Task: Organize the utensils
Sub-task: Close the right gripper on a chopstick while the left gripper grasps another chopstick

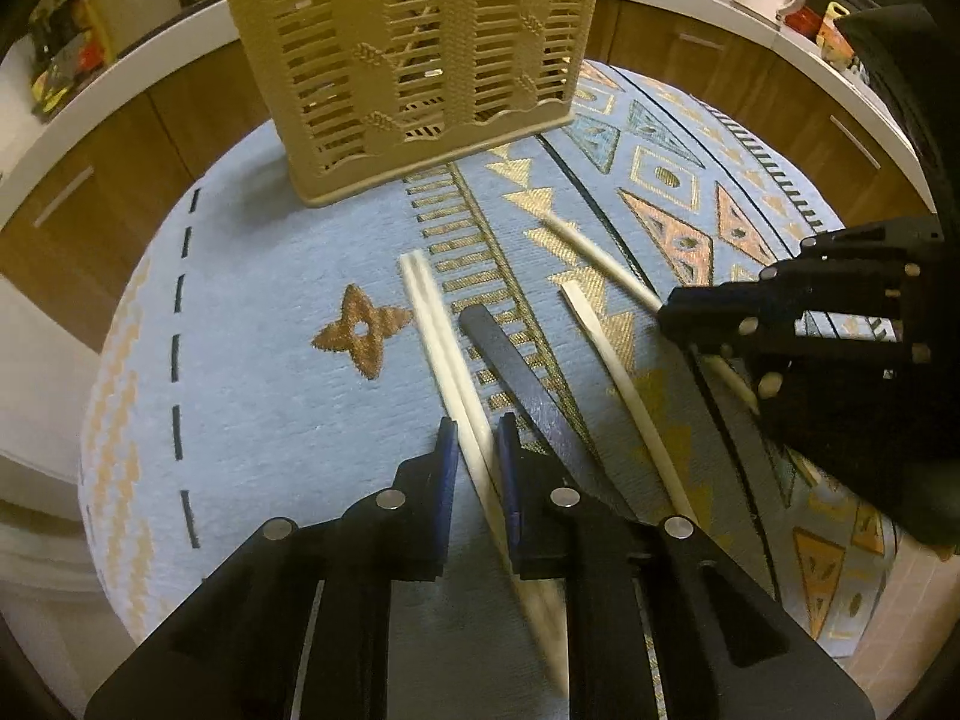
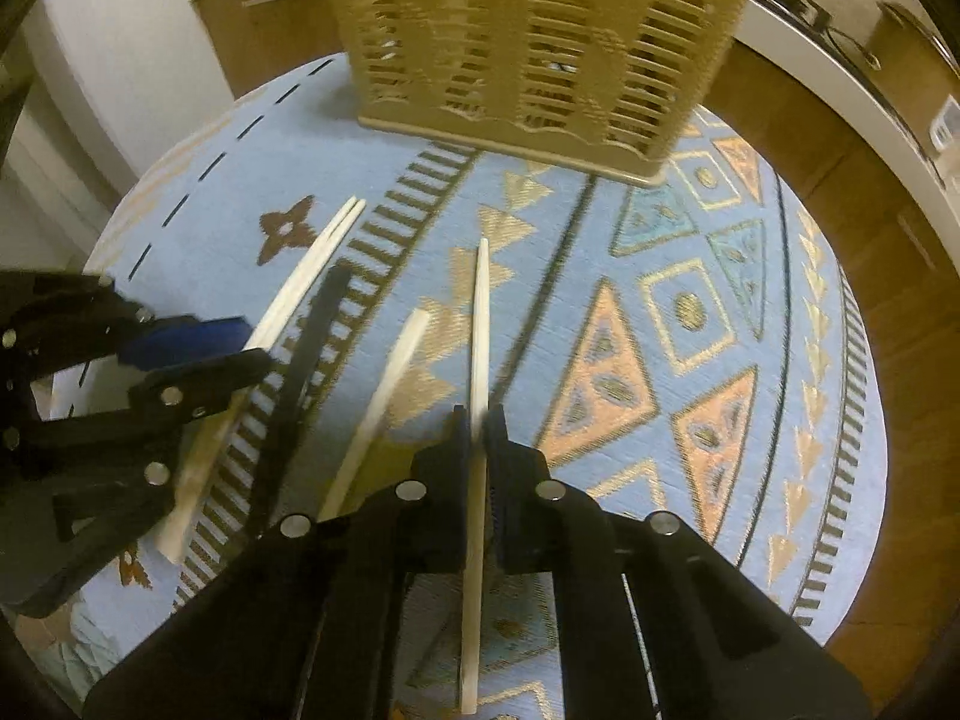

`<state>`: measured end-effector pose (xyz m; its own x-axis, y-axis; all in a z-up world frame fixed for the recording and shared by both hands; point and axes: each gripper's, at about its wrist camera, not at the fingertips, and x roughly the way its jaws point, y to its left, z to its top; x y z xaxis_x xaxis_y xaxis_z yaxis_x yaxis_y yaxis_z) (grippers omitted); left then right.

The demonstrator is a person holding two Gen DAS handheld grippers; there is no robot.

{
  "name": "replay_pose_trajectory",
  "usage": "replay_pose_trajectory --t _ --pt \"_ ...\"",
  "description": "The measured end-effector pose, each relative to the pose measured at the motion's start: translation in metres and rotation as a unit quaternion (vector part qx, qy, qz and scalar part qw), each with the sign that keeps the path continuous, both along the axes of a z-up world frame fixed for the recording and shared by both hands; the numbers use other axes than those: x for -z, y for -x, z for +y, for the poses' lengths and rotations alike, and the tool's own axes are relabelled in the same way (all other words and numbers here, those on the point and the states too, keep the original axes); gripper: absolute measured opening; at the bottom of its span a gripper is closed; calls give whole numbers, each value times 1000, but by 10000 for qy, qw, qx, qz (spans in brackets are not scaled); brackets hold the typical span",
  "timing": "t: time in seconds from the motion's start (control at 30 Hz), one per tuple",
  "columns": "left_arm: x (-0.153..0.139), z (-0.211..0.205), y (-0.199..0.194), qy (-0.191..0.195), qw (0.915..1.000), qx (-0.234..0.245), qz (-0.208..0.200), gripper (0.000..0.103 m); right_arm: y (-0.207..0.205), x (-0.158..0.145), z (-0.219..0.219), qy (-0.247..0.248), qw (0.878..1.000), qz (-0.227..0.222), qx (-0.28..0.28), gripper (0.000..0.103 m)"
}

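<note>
**Both grippers on chopsticks; transfer to basket pending**

The left gripper, lower centre of the left wrist view, has its jaws closed around a pair of cream chopsticks lying side by side on the blue patterned cloth. Whether the pair is clear of the cloth cannot be told. The right gripper, lower centre of the right wrist view, is clamped on a single cream chopstick that points up-frame toward the slotted beige basket. One loose cream chopstick and a dark chopstick lie on the cloth between the two tools. The basket stands upright at the top of both frames, well apart from the held pieces.

Judgement: the pick-up step is in hand. The next move calls for lifting each piece, tilting it upright and lowering it through the basket's open top without snagging the rim
</note>
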<state>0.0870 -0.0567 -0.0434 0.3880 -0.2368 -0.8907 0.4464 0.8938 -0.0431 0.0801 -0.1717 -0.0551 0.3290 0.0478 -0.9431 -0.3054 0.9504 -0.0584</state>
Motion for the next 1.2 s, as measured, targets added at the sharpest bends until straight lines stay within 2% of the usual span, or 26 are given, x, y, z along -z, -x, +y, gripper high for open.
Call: replay_pose_trajectory --t 0.07,0.17,0.27,0.4,0.47,0.5,0.53,0.6,0.73,0.83,1.1,1.2 --pt "-3 10 -1 177 9998 -125 16 0 -1 -2 -8 -67 9999 -2 109 4" --pt "-7 27 -5 476 9983 -277 170 0 -2 -5 -20 -138 9995 -7 281 4" --pt "-6 38 -8 588 9971 -422 246 0 -4 -7 -32 -160 9990 -18 422 4" --pt "-4 46 -15 1162 9907 -335 630 0 -3 -6 -40 -164 9986 10 506 5" --pt "-5 45 -15 1206 9899 -263 693 10 -2 -7 -42 -179 9985 33 510 5" --pt "-6 43 -15 1186 9902 -234 702 21 -2 -8 -42 -173 9986 33 507 5" --pt "-7 40 -13 1147 9907 -226 692 24 -2 -8 -42 -164 9986 35 502 5" --pt "-6 34 -16 964 9923 -144 765 24 -3 -9 -43 -175 9985 75 507 5" --pt "-5 13 -29 344 9955 123 879 24 -6 -8 -48 -212 9977 306 560 5" --pt "-6 1 -43 52 9942 282 1034 24 -9 -6 -57 -323 9958 544 657 5" --pt "-8 -14 -60 -289 9917 497 1148 23 -21 -9 -70 -565 9892 1081 808 7" --pt "-8 -19 -62 -395 9907 561 1173 23 -26 -10 -67 -442 9895 1168 731 10"
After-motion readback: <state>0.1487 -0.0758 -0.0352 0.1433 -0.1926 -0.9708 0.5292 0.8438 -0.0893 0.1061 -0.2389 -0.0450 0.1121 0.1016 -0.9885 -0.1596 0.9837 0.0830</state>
